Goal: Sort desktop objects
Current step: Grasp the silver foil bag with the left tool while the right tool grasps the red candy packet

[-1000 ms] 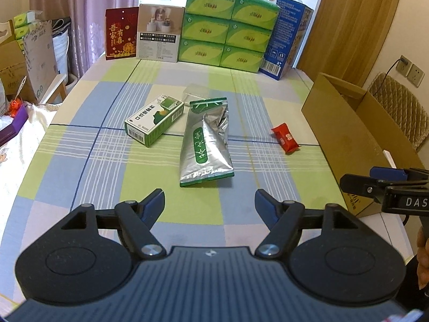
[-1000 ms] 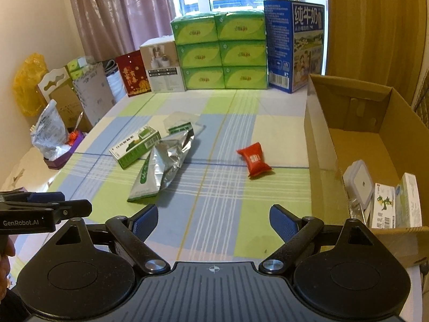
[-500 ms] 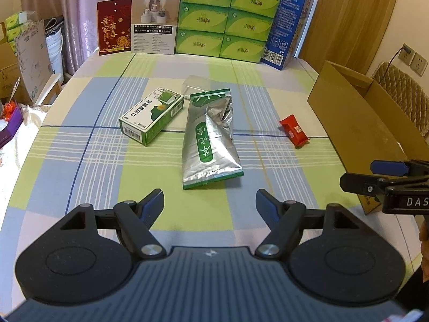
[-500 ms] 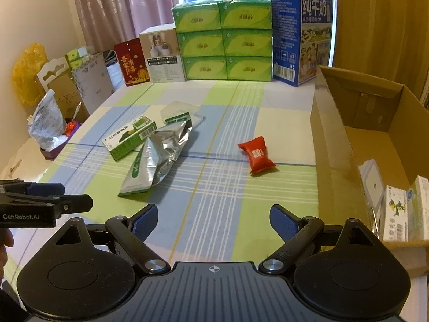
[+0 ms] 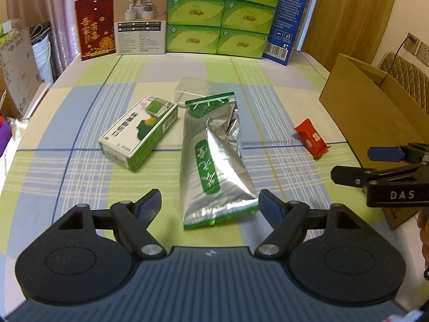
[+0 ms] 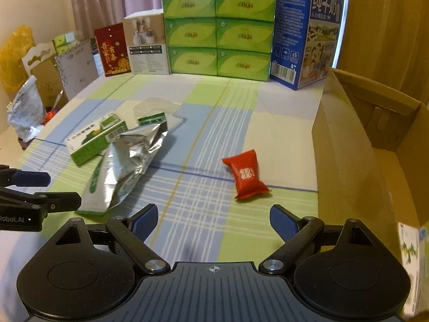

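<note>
Lining my spread left hand-held gripper [image 5: 209, 203] over the crinkled silver-green foil pouch [image 5: 214, 161] mid-tabletop; pinch its flat bottom seam. Right hand-held gripper [image 6: 213, 223] spread, empty, near red wrapped candy [image 6: 246, 174].

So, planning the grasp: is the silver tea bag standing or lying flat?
Lying flat: the silver tea bag rests lengthwise on the tablecloth, crumpled near its top.

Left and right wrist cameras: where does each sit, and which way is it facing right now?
Left wrist: on the open left gripper, facing down the table at the silver pouch; right gripper at its right edge.
Right wrist: on the open right gripper, facing the red packet beside the cardboard box; left gripper at its left edge.
Shared: pouch, packet, green box.
</note>
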Motion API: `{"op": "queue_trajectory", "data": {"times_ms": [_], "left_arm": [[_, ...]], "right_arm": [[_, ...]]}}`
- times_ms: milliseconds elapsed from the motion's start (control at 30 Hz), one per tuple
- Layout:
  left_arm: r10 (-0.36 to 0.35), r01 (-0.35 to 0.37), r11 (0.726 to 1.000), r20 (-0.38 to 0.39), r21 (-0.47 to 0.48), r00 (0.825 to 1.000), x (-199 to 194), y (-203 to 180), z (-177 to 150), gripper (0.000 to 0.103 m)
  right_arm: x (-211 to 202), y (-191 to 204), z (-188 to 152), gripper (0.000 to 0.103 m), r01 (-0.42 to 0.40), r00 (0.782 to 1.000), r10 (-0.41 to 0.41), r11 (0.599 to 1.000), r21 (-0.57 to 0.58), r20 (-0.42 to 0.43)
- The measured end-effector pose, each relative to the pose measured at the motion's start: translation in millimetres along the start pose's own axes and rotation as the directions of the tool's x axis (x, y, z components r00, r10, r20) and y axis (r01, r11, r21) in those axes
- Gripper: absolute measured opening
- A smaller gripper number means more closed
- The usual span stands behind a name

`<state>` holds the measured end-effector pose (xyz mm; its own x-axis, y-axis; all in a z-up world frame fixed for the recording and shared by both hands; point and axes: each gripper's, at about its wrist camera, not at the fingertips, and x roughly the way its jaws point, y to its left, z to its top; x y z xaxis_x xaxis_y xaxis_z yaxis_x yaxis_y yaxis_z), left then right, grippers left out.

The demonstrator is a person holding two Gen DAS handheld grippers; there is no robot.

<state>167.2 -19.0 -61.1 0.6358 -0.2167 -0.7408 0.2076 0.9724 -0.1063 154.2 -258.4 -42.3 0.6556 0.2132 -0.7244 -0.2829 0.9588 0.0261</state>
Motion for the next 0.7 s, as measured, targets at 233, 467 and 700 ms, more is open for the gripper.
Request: {"op": "queue_trajectory", "data": {"times_ms": [233, 467, 700], "left_arm": [[0.002, -0.002, 0.998, -0.004, 0.069, 1.0, 26, -7, 16, 0.081], [-0.024, 0.026, 0.998, -0.036, 0.057, 0.999, 51, -8, 25, 0.081], [0.001, 0.005, 0.995, -0.068, 0.098, 0.998, 75, -12, 30, 0.08]], "right_arm": [[31, -9, 15, 0.087, 0.037, 0.999, -0.037, 0.999, -0.015, 0.006], [57, -20, 23, 0.073, 0.086, 0.996, -0.086, 0.996, -0.024, -0.02], [75, -29, 27, 0.073, 0.08, 0.996, -0.08, 0.997, -0.005, -0.04]]}}
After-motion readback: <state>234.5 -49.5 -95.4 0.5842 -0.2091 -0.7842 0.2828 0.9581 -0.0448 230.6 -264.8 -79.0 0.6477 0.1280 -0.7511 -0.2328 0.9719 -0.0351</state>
